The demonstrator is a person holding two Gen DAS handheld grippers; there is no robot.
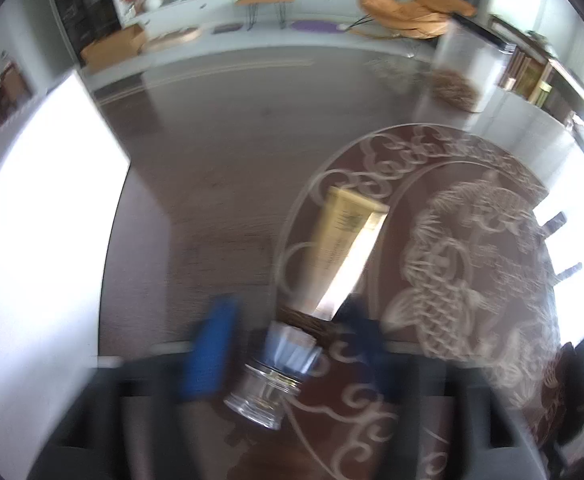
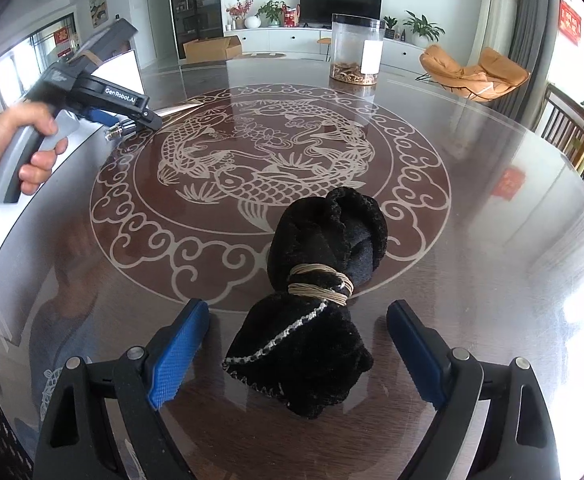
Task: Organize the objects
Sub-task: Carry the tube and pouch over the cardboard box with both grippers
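A small glass bottle [image 1: 269, 376] with a silvery cap sits tilted between the blue pads [image 1: 209, 354] of my left gripper [image 1: 287, 344], which is shut on it; this view is blurred. In the right wrist view a hand [image 2: 9, 152] holds that left gripper [image 2: 131, 124] at the table's far left edge, with the shiny bottle [image 2: 119, 133] under its tip. A black velvet pouch [image 2: 316, 304] tied with tan cord lies on the table. My right gripper [image 2: 298, 354] stands open around the pouch's near end, its pads [image 2: 179, 350] well apart from the fabric.
The round glass-topped table [image 2: 492, 200] has a koi pattern in its middle. A tall clear jar [image 2: 356, 50] with dried bits at its bottom stands at the far side, and the same jar [image 1: 468, 68] shows in the left view. A wooden chair [image 2: 572, 136] stands at the right edge.
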